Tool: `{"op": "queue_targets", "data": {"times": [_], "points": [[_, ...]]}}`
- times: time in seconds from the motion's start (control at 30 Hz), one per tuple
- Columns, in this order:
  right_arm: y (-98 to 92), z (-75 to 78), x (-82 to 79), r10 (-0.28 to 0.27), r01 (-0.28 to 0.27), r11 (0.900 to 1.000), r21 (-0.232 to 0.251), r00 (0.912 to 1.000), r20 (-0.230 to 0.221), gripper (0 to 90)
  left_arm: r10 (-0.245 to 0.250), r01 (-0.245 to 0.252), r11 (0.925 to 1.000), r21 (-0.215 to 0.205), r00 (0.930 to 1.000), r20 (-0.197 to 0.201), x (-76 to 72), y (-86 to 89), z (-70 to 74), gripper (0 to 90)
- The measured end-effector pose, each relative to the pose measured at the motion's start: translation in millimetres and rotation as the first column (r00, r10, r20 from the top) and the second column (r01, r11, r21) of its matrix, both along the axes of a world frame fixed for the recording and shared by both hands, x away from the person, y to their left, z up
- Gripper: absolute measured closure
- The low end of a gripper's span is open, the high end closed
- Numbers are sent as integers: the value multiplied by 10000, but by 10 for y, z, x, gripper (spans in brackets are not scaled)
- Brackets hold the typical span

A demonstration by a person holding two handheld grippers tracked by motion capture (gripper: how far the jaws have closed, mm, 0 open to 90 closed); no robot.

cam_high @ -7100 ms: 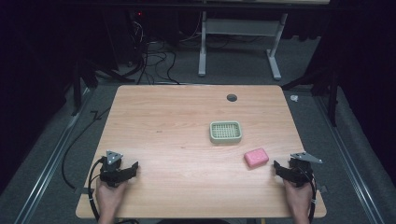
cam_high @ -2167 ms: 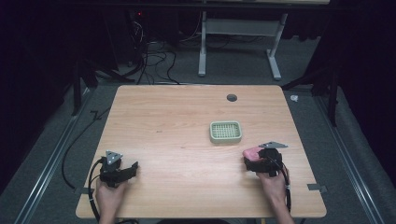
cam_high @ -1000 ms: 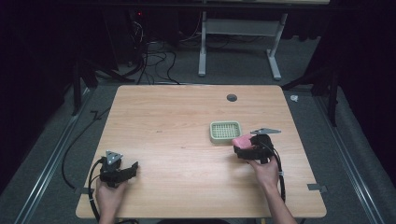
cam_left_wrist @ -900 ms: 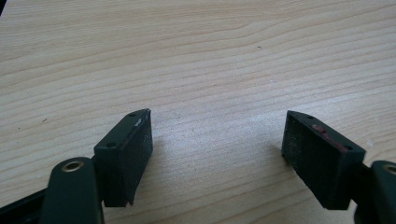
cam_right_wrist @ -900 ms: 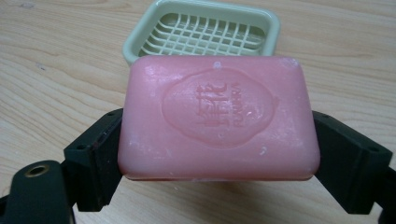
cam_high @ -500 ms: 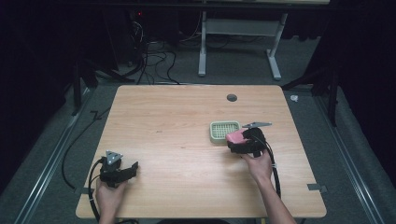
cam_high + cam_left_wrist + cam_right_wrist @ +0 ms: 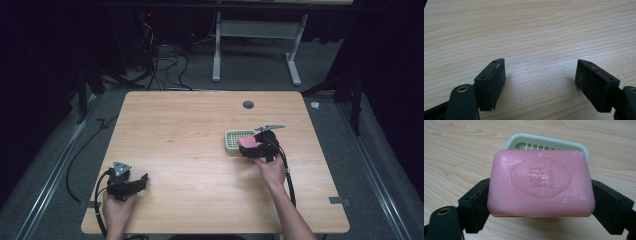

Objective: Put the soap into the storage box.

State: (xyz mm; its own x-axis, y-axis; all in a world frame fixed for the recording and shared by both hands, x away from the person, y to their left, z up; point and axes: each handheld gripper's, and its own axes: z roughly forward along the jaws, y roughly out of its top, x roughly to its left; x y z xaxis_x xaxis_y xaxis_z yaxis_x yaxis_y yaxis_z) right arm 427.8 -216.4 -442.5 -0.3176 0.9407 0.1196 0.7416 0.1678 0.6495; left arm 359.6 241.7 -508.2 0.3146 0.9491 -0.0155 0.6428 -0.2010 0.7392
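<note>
A pink bar of soap (image 7: 541,182) with an embossed oval is clamped between the jaws of my right gripper (image 7: 541,202). In the high view the soap (image 7: 248,142) and right gripper (image 7: 255,148) hang over the right part of the pale green slotted soap dish (image 7: 231,140). The dish (image 7: 564,143) shows just behind the soap in the right gripper view. My left gripper (image 7: 140,181) rests near the table's front left corner. Its jaws stand wide apart over bare wood (image 7: 540,75) with nothing between them.
The wooden table (image 7: 190,130) has a round cable hole (image 7: 248,104) near its far edge. Cables trail from both grippers over the front edge. Beyond the table lie dark floor, loose wires and a white desk frame (image 7: 255,50).
The right gripper went to the soap at the front right, shut on it, lifted it and carried it left and away to the dish. The left gripper has stayed put.
</note>
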Motion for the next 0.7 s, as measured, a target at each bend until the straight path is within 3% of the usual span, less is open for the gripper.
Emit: {"op": "queue_targets", "data": {"times": [0.7], "points": [[201, -50, 318, -504, 496, 9984, -262, 9983, -305, 138, -1, 1, 10000, -2, 10000, 0, 0, 0, 0, 248]]}}
